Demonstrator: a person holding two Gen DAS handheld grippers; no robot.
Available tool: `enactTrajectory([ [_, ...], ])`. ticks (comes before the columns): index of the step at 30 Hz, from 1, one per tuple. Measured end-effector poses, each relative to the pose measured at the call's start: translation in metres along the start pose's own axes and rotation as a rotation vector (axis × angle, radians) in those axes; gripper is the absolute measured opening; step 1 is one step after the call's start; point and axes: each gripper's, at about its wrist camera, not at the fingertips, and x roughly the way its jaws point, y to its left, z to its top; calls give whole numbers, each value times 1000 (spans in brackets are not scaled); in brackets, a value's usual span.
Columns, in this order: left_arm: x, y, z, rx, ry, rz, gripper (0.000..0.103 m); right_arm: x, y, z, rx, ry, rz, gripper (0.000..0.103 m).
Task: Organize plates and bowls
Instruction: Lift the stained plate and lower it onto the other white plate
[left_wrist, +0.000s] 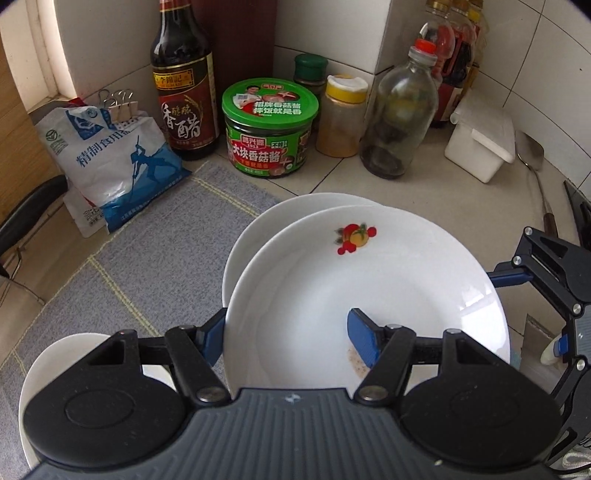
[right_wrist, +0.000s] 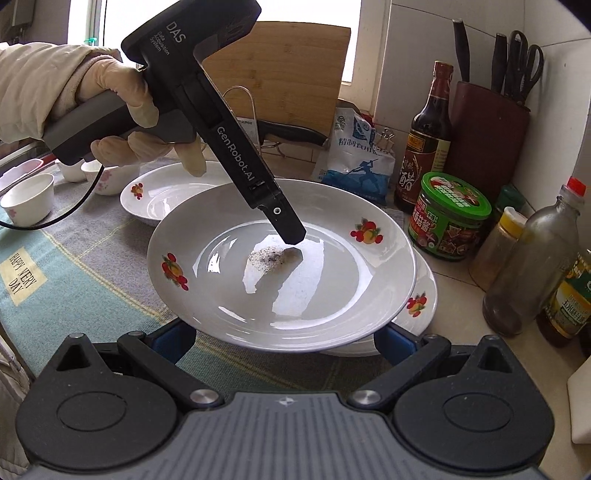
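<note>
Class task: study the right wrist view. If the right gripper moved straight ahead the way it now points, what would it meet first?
Probably the near rim of the upper white fruit-patterned plate, which already lies between the right gripper fingers. Depth is unclear.

White fruit-print plate (right_wrist: 229, 280) tilted over second plate (right_wrist: 421, 306), bowls (right_wrist: 27, 197) behind
</note>
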Motion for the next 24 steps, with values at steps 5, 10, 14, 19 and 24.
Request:
enactTrajectory([
  [5,17,0,12,10,18,-13,67,6,-14,-1,21,9,-7,103],
  [10,28,-1,19,15,30,-26,67,10,-23,-3,45,20,-9,103],
  [14,34,0,22,14,38,-37,67,12,-26,-5,56,27,-13,103],
  [19,39,1,25,11,41,-46,67,12,-28,-5,67,34,-16,103],
  [24,45,3,26,3,51,-50,67,12,-29,-4,73,36,-19,103],
])
